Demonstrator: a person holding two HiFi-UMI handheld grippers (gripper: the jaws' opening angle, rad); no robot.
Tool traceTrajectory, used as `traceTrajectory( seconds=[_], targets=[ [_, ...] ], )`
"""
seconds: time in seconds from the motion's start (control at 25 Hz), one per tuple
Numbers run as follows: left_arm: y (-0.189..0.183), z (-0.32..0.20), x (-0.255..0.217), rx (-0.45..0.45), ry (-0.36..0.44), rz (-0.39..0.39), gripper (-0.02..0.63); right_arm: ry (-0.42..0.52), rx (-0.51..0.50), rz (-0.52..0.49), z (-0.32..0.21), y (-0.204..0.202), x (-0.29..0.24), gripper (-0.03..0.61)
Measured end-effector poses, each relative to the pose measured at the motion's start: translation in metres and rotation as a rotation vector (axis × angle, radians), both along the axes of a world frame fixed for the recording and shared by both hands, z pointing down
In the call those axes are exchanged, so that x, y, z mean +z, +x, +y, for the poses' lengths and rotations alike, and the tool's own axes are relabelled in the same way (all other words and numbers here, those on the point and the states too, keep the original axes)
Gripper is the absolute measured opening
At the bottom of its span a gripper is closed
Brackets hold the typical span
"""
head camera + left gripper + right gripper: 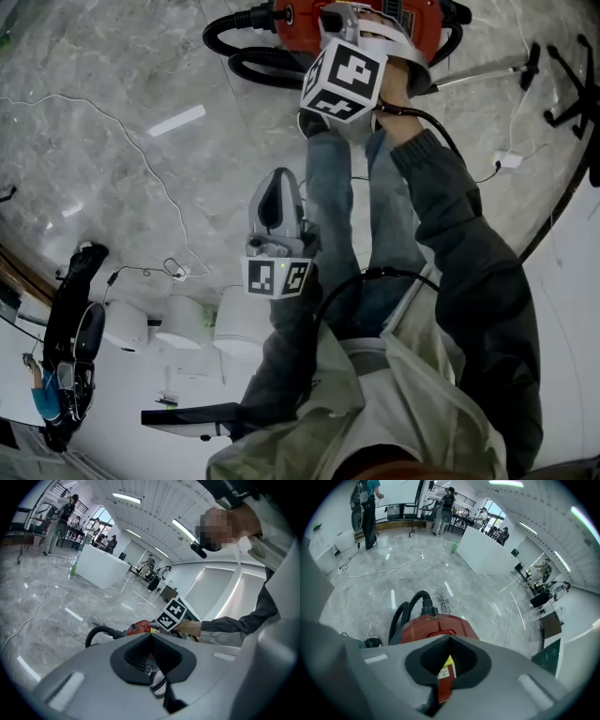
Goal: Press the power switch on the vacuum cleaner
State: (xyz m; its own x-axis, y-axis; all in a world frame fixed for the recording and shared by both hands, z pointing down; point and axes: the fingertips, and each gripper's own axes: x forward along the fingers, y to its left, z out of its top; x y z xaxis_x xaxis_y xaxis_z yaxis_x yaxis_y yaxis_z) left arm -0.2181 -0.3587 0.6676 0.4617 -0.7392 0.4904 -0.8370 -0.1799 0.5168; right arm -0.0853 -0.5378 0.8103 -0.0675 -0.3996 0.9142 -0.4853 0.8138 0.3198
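The red vacuum cleaner (296, 15) sits on the marble floor at the top of the head view, with its black hose (246, 58) looped at its left. My right gripper (336, 13) is held out low over its body, jaws closed together and empty. In the right gripper view the red housing (436, 624) lies just beyond the shut gripper (450, 641), and a yellow label shows below the tips. The switch itself is not distinguishable. My left gripper (278, 180) hangs back near my knees, also shut and empty; the left gripper view looks past its tips (150, 637) at the vacuum (137, 628).
A metal wand (487, 69) lies right of the vacuum. A white cable (141, 155) crosses the floor at left, and a coiled cord (443, 599) lies behind the vacuum. A black chair base (574, 94) stands at the right edge. White cylinders (178, 323) stand at lower left.
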Motion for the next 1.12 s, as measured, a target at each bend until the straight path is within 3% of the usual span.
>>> traceTrajectory(
  seconds=[0.64,0.8,1.0,1.12],
  targets=[
    [0.012,0.000,0.013,0.029,-0.021,0.007,0.006,0.013,0.005,0.006,-0.018,0.006,0.007,0.000],
    [0.017,-0.004,0.014,0.064,-0.017,-0.022,0.005,0.008,-0.001,0.004,-0.020,0.003,0.009,0.000],
    [0.021,-0.006,0.006,0.003,0.007,0.069,0.006,0.011,-0.005,0.003,-0.019,0.005,0.009,-0.002],
    [0.023,-0.003,0.008,-0.001,0.006,0.081,0.006,0.002,-0.006,0.015,-0.022,0.007,0.014,-0.002]
  ],
)
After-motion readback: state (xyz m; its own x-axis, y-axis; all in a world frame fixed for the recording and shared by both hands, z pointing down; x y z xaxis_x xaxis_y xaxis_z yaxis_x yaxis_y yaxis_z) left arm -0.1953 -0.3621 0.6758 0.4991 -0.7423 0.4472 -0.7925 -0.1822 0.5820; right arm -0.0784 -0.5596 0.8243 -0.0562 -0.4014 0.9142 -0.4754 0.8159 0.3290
